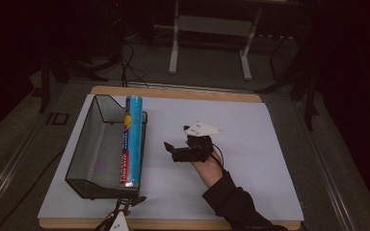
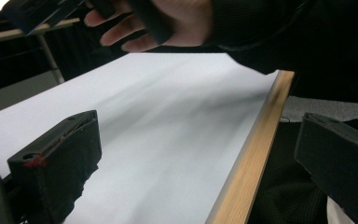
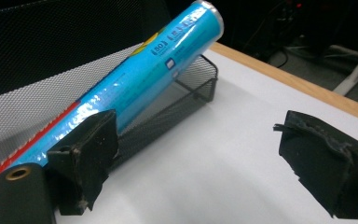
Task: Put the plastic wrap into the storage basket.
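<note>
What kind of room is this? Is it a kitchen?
Probably not a kitchen. It looks more like a lab or workshop: a worktable covered with a plain white sheet, cables trailing across the grey floor, and a metal-framed bench behind it in the dark.

A long blue roll lies lengthwise along the right rim of a black mesh basket, near the tabletop's left edge.

On the worktop: 1 black mesh basket, 1 blue roll lying along its rim, and 2 grippers, the right gripper and the left gripper.
</note>
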Motion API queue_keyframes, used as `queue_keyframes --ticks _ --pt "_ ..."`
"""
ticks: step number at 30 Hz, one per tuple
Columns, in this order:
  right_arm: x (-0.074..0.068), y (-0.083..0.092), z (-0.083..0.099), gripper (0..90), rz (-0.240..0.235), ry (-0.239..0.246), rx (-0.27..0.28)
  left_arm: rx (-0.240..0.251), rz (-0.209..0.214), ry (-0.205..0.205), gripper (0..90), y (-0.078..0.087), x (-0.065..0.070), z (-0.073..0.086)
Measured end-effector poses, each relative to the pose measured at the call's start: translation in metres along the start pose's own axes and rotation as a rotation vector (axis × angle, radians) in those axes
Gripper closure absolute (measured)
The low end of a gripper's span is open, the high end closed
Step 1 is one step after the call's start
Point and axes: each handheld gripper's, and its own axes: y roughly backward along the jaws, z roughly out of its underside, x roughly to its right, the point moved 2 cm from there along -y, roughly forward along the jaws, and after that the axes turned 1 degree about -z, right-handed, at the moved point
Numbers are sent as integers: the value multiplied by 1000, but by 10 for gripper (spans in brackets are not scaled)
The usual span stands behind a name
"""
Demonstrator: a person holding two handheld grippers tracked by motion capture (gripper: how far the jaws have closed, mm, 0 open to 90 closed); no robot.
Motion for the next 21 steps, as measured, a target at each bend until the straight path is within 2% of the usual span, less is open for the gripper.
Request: queue_keyframes --ticks 4,12,18,19,21 --pt "3 13 9 118 20 20 -4 0 0 -1 7 0 0 0" --pt "13 34 32 126 50 16 -16 -3 4 -2 7 -1 1 0" --pt "23 50 45 126 72 -12 -9 3 4 4 7 -1 1 -1" --pt "28 58 52 126 90 -24 -9 -2 6 -1 7 -1 2 0" --pt "31 64 58 126 88 -48 -8 -2 7 -3 7 -1 2 -1"
